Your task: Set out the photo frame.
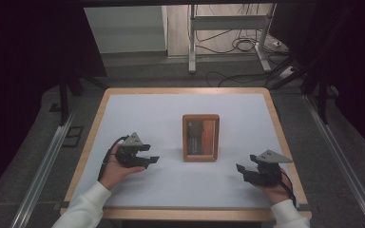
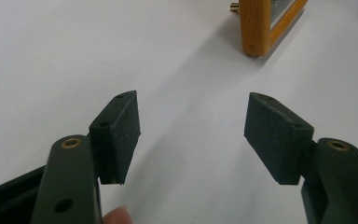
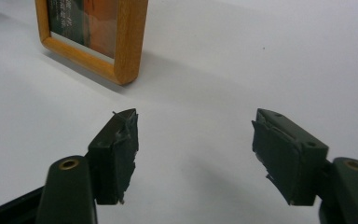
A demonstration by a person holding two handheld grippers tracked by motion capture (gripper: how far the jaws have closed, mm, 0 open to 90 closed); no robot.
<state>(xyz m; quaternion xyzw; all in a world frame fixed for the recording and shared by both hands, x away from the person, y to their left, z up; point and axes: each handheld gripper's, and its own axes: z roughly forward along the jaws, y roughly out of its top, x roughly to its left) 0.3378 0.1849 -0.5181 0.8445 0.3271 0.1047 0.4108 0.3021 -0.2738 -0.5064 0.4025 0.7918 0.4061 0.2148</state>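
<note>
High view: wooden picture frame [image 1: 200, 137] stands upright mid-table [image 1: 123, 109], between the 2 grippers and apart from both. Left gripper [image 1: 148, 159] and right gripper [image 1: 241, 171] sit low on either side, jaws aimed inward at it, likely to flank it.

Left gripper view: jaws spread wide, nothing between, frame [image 2: 256, 25] ahead at upper right.

Right gripper view: jaws wide, empty, frame [image 3: 107, 39] ahead at upper left.

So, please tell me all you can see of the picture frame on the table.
The picture frame is a small upright rectangle with rounded corners, of orange-brown wood by its look. Behind its glass sits a dark and orange picture, too blurred to read. It stands near the middle of the white table, and nothing but the table touches it.
</note>
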